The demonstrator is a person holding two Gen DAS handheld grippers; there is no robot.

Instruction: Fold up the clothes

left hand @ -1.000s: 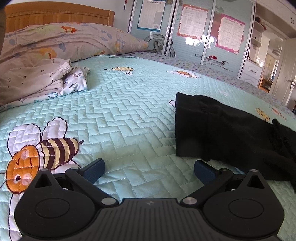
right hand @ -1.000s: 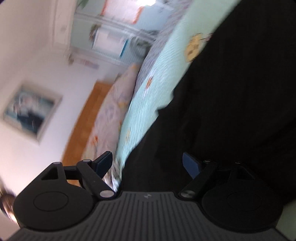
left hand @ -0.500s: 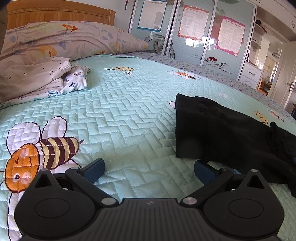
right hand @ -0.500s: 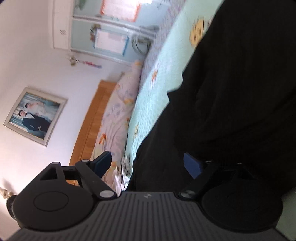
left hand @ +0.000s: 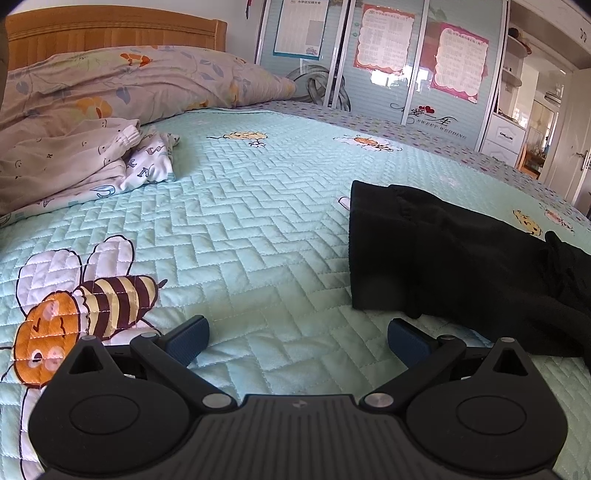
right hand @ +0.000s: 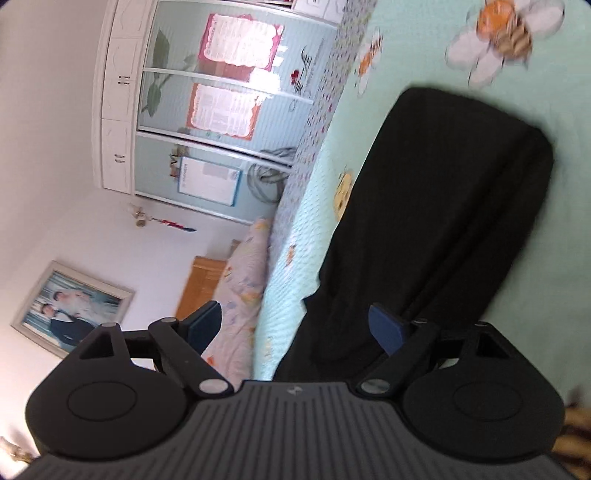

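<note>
The black garment (left hand: 443,254) lay lengthwise ahead-right of the wide-open, empty left gripper (left hand: 297,338), while the right gripper (right hand: 295,325), equally open and empty, hovered directly over it.

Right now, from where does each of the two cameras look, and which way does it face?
Left wrist: low over the bee-print quilt, level, facing the headboard and wardrobe; only the open left gripper shows.
Right wrist: above the bed, rolled sideways, facing along the black garment; only the open right gripper shows.
Shared: the garment, quilt, pillow, wardrobe, headboard.
</note>
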